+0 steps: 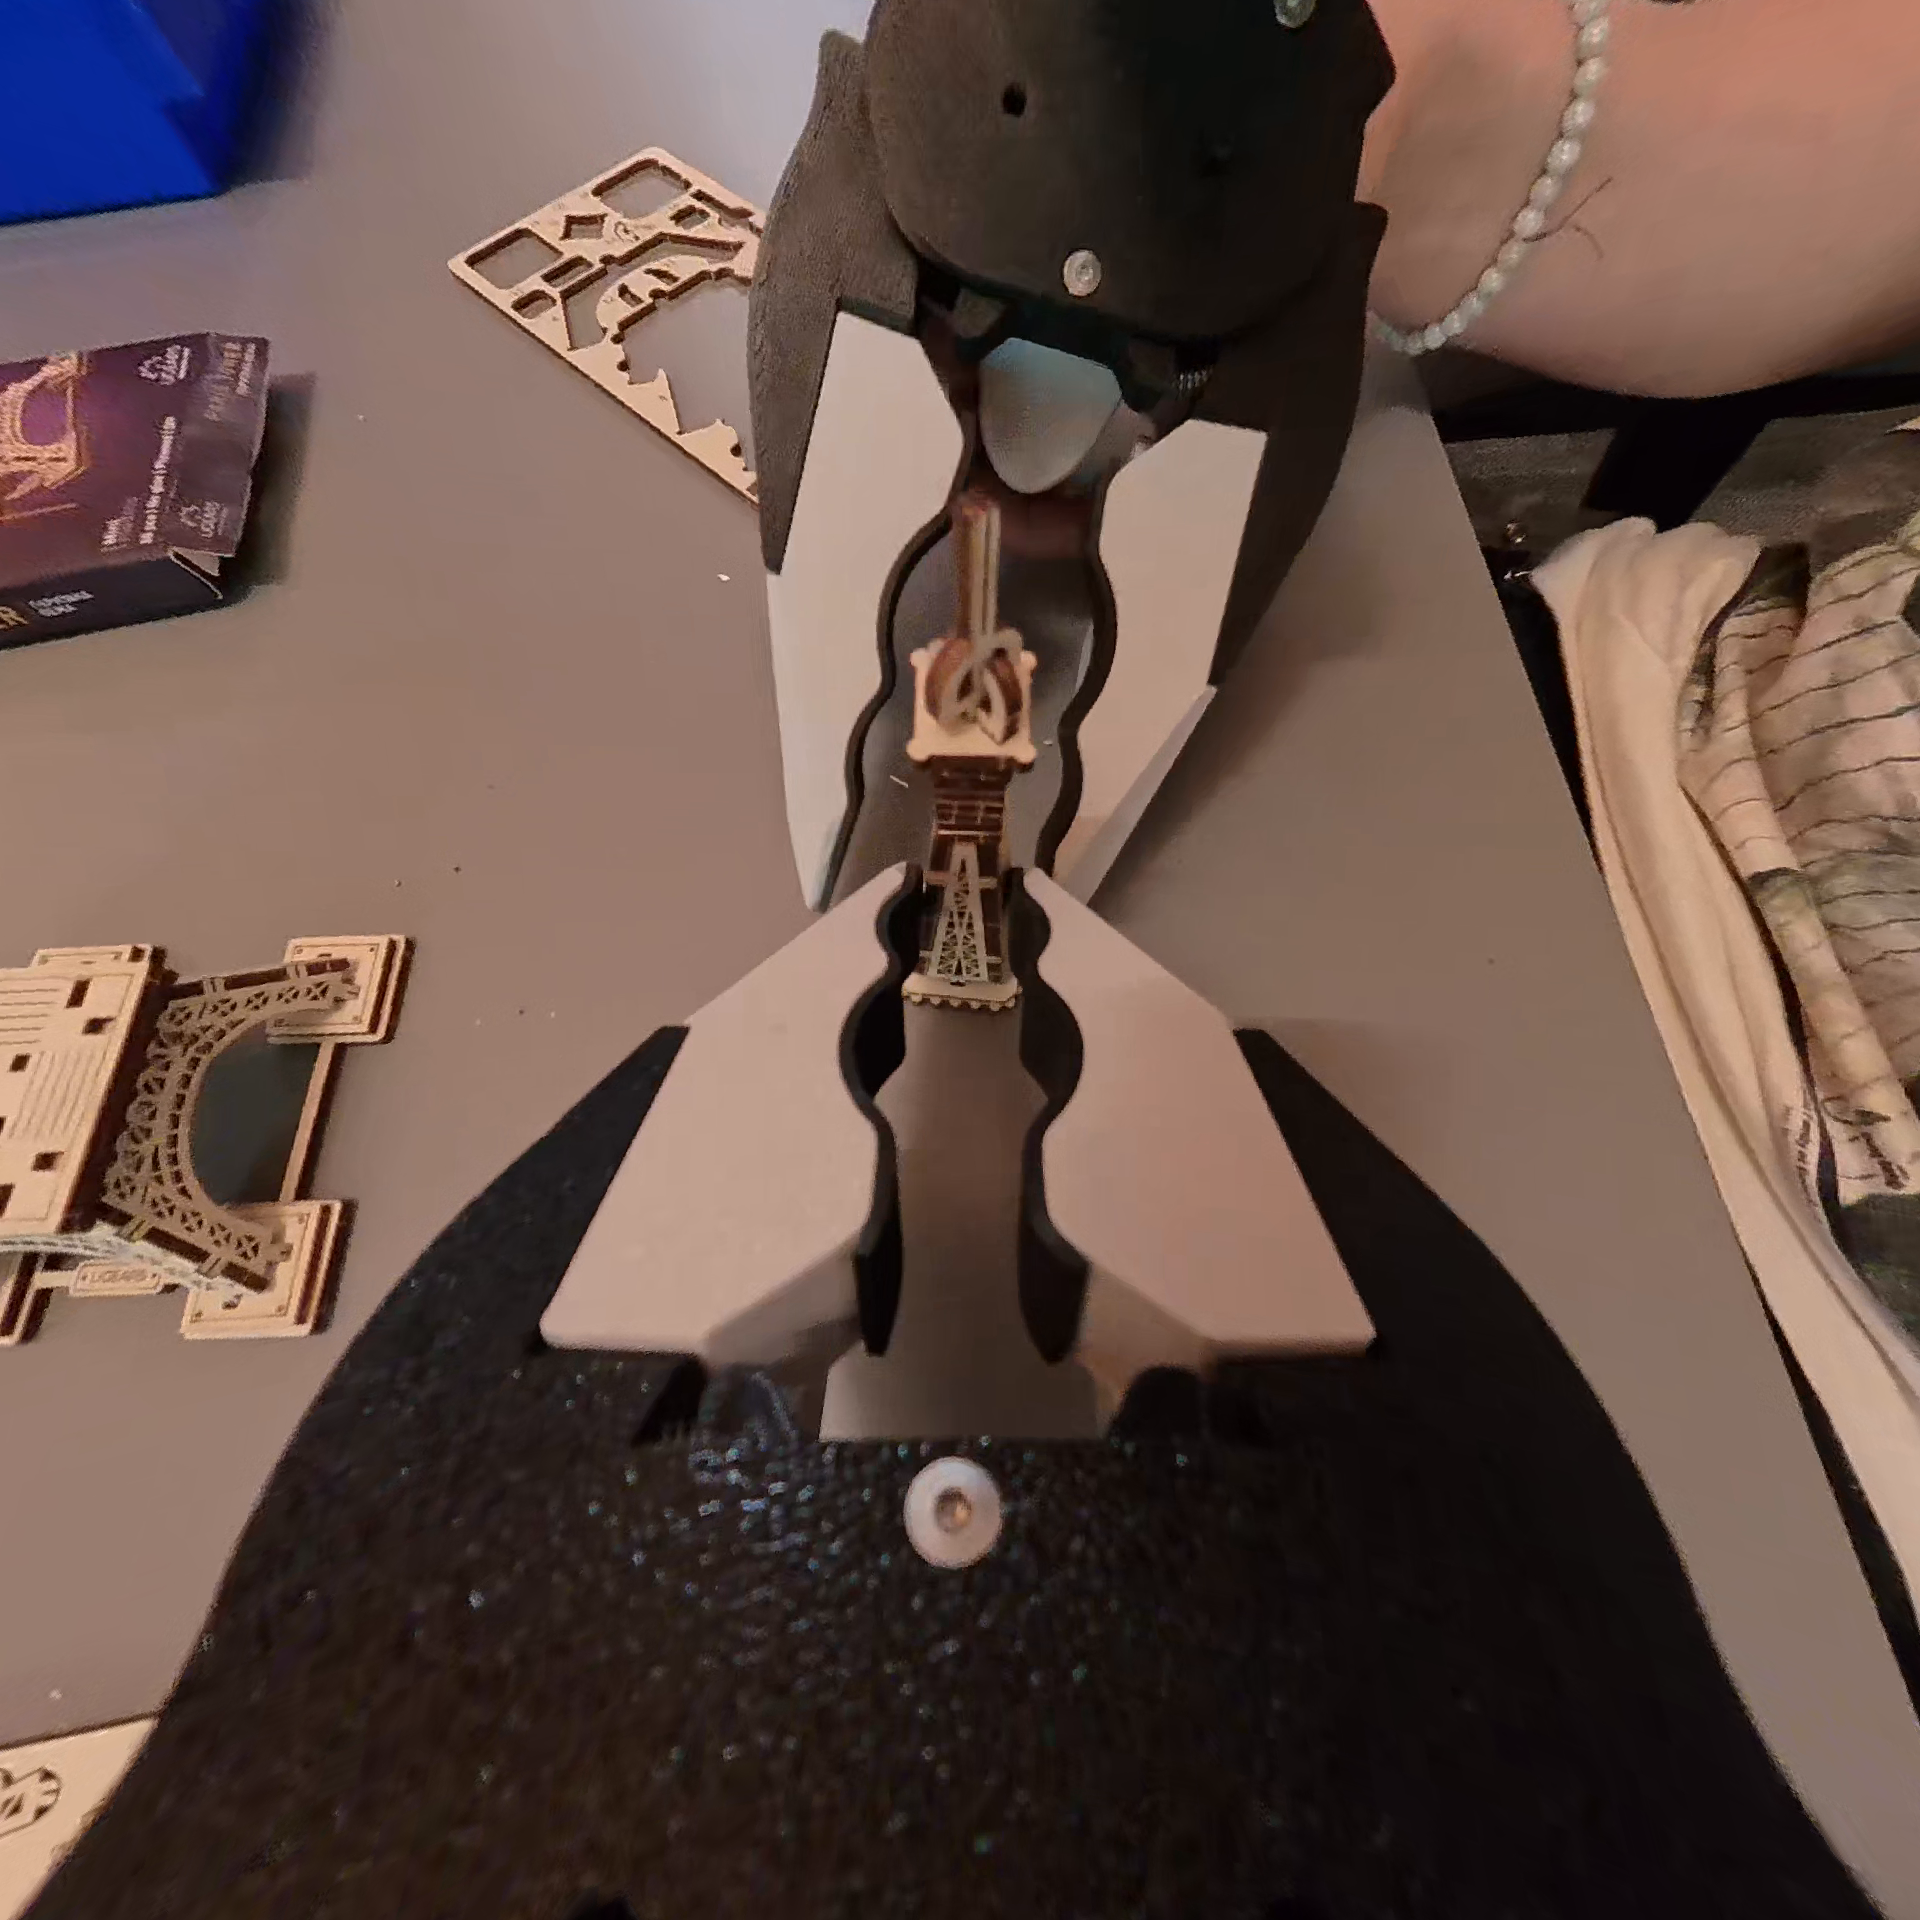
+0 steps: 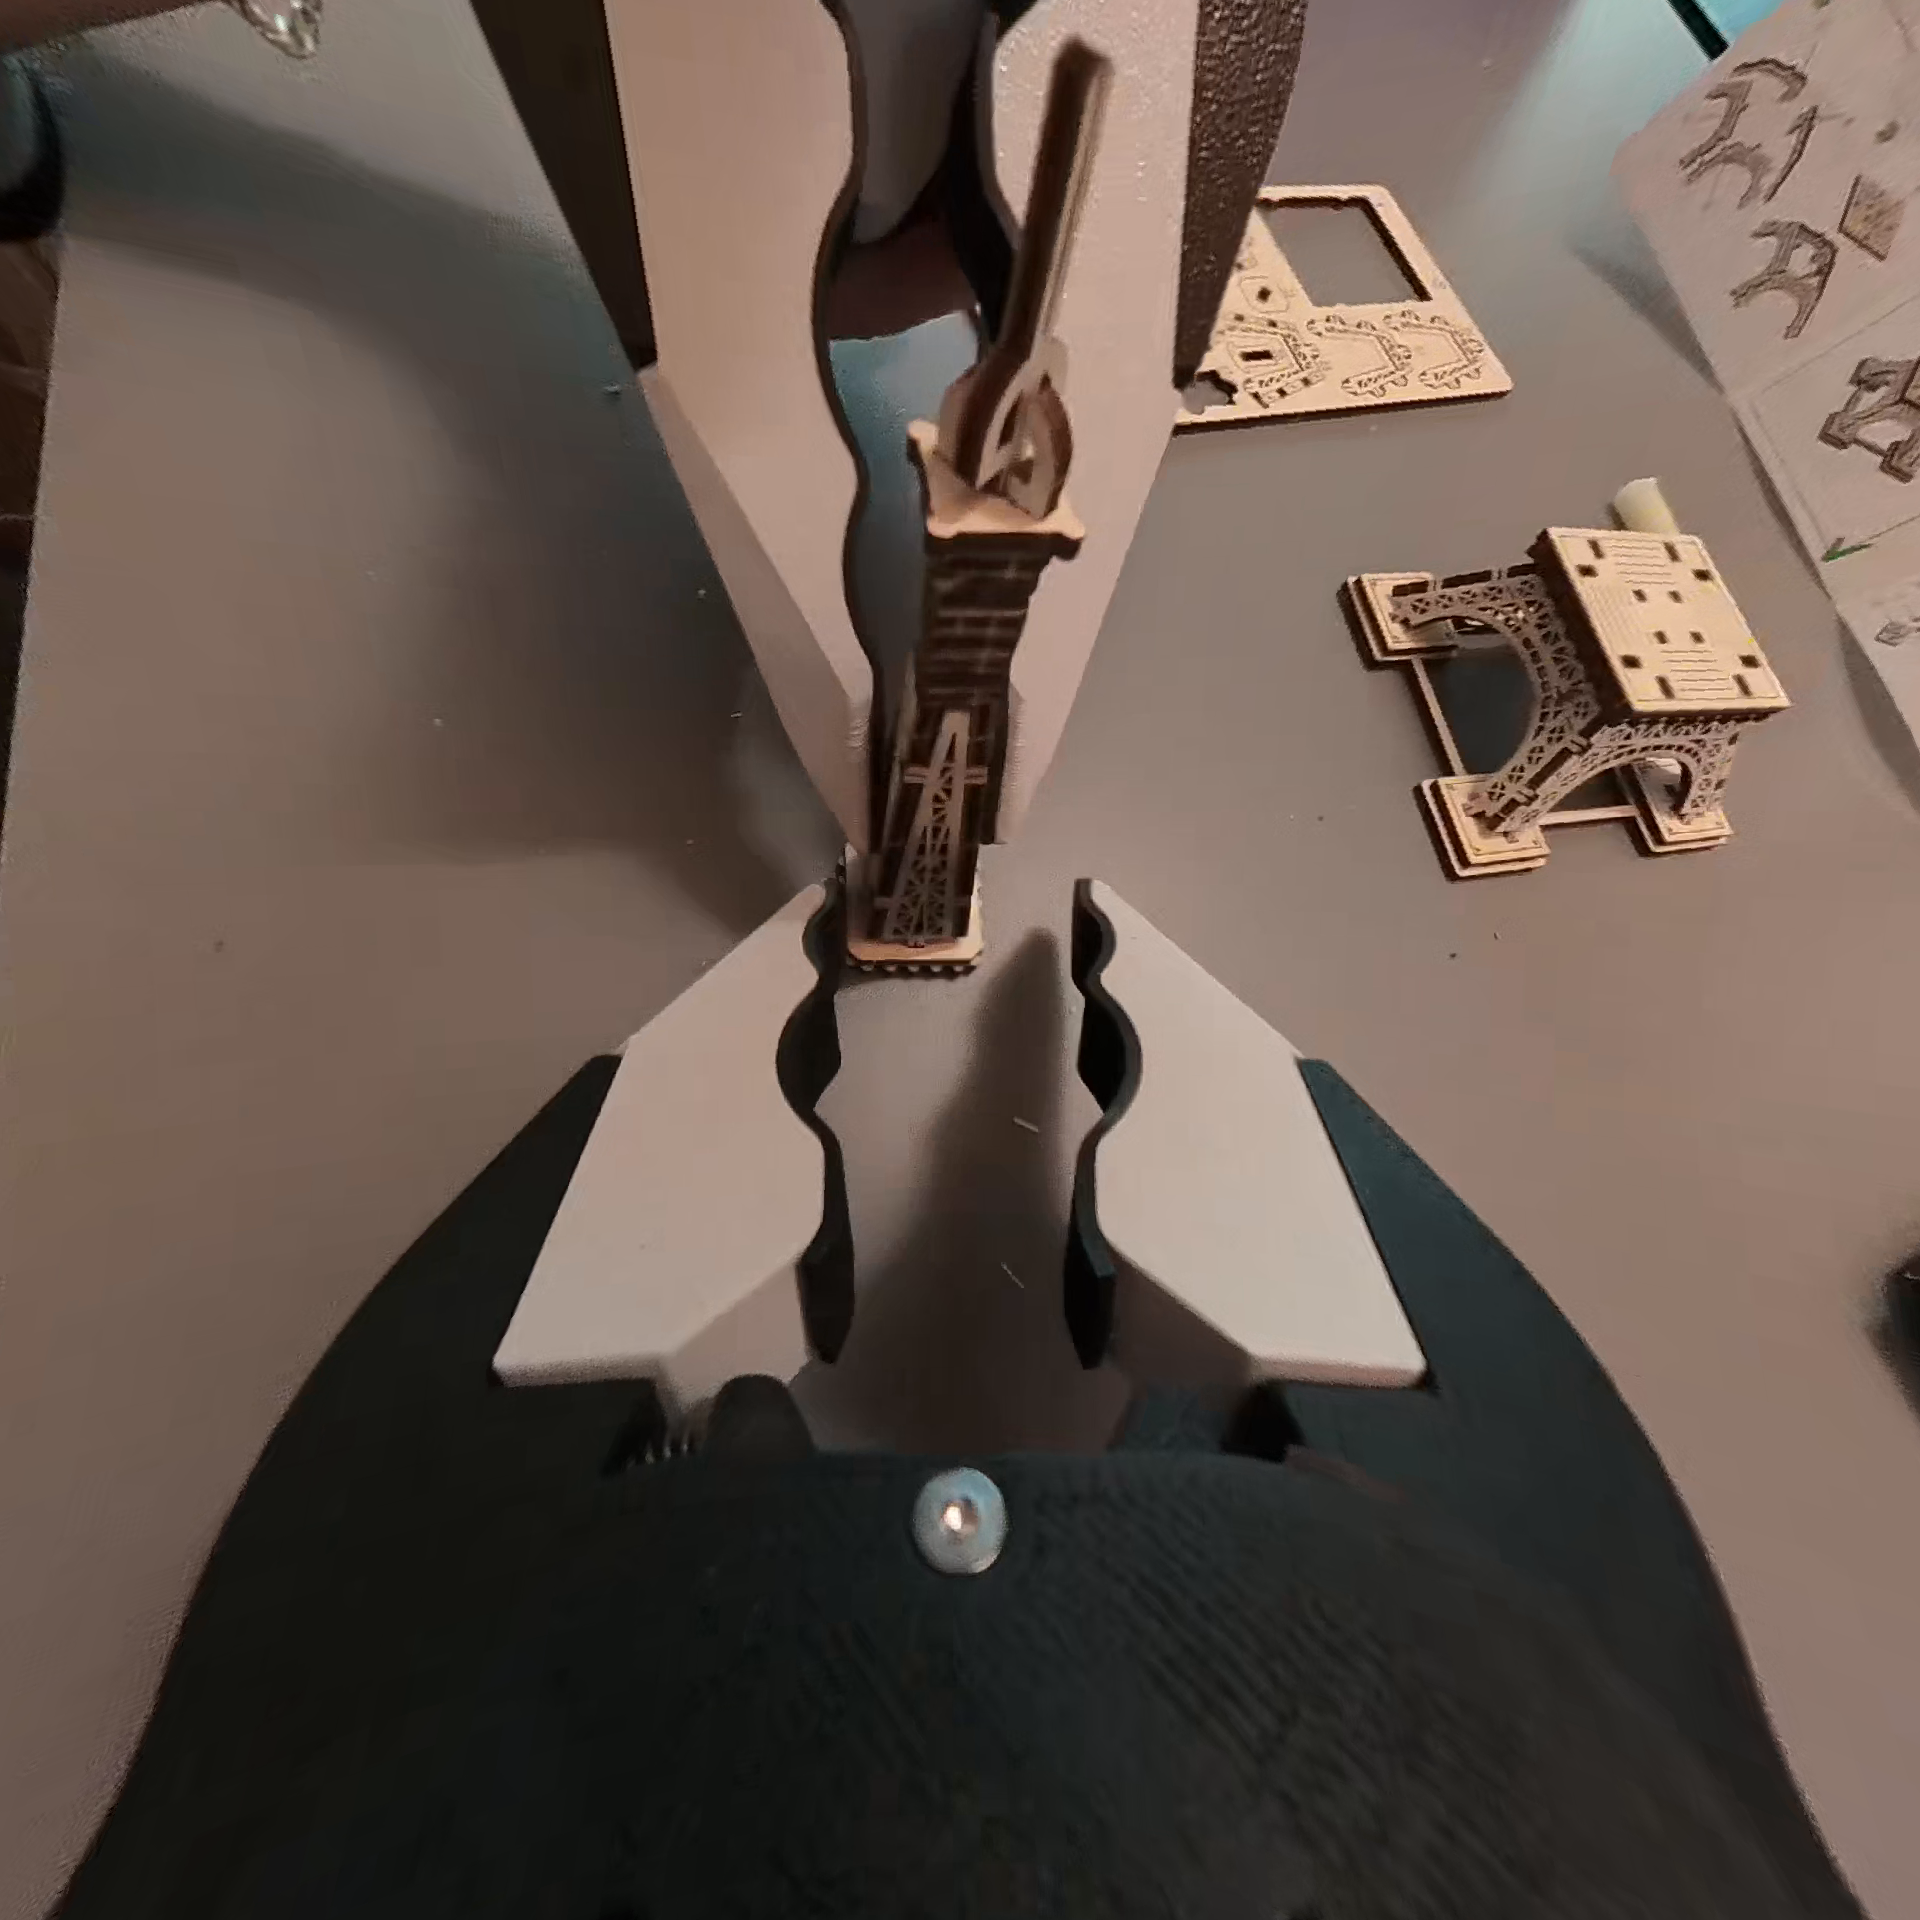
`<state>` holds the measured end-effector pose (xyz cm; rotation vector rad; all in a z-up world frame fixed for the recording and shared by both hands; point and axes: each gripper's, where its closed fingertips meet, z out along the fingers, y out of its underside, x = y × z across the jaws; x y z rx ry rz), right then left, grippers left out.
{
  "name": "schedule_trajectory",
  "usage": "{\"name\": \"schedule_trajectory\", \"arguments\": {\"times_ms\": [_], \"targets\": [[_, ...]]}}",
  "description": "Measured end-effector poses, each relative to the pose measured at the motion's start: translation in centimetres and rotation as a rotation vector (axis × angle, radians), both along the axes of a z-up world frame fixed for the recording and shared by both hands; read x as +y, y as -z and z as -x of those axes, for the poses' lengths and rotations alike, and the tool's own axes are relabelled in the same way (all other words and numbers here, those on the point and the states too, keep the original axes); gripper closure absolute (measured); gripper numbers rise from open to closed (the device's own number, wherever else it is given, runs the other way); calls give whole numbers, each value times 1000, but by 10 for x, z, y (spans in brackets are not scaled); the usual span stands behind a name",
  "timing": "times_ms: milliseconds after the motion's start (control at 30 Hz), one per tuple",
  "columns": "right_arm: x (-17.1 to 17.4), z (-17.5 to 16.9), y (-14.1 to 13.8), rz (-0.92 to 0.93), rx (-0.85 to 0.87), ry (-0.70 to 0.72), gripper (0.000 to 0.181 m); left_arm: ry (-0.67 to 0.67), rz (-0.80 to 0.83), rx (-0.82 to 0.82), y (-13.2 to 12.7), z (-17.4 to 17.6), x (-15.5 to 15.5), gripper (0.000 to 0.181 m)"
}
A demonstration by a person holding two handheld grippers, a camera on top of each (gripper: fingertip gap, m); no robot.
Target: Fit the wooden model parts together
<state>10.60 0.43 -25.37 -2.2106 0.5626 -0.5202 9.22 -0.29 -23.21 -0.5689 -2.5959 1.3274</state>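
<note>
The left gripper (image 1: 961, 904) grips the wooden tower spire (image 1: 961, 894) near its lower end, jaws narrow around it. The right gripper (image 2: 951, 914) faces it with jaws apart, one fingertip touching the spire's foot. Farther on the grey table (image 2: 312, 727), the arched tower base (image 2: 1569, 707) stands away from both, and a cut-out wooden sheet (image 2: 1340, 322) lies behind it.

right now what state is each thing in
left gripper: shut on slim wooden tower spire section
right gripper: open, tips flanking that section's foot
arched wooden tower base: standing on grey table
dark purple carton: lying flat, end flap open
flat wooden parts sheet: pieces punched out
</note>
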Motion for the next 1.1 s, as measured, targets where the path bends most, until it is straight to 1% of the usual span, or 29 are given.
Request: {"name": "schedule_trajectory", "arguments": {"times_ms": [67, 133, 233, 300, 433, 500, 600, 667, 733, 900, 967, 1100], "targets": [[1, 12, -3, -16, 20, -50, 137, 7, -19, -10, 0, 0, -1, 167], [4, 22, -17, -76, 18, -92, 143, 7, -43, -16, 0, 0, -1, 167], [1, 17, -41, -166, -49, -55, 146, 2, -71, -10, 0, 0, -2, 167], [-2, 11, -47, -182, -66, -21, 148, 4, -95, -14, 1, 0, -2, 167], [3, 8, -45, -195, -72, -22, 153, 19, -147, -49, 1, 0, -1, 168], [7, 9, -44, -190, -77, -40, 161, 18, -168, -72, 2, -1, 1, 167], [7, 11, -44, -198, -72, -52, 165, 23, -165, -80, 2, 0, 0, 167], [4, 10, -45, -220, -78, -40, 171, 29, -157, -102, 2, 0, 2, 166], [0, 9, -45, -240, -79, -23, 171, 1, -156, -132, 5, -6, 5, 164], [3, 8, -45, -257, -92, -36, 171, -7, -105, -98, 1, -4, 7, 164], [5, 6, -45, -251, -95, -39, 171, -7, -112, -99, 4, -5, 7, 164], [5, 5, -44, -241, -82, -59, 171, 6, -136, -99, 14, -5, 5, 155]]}}
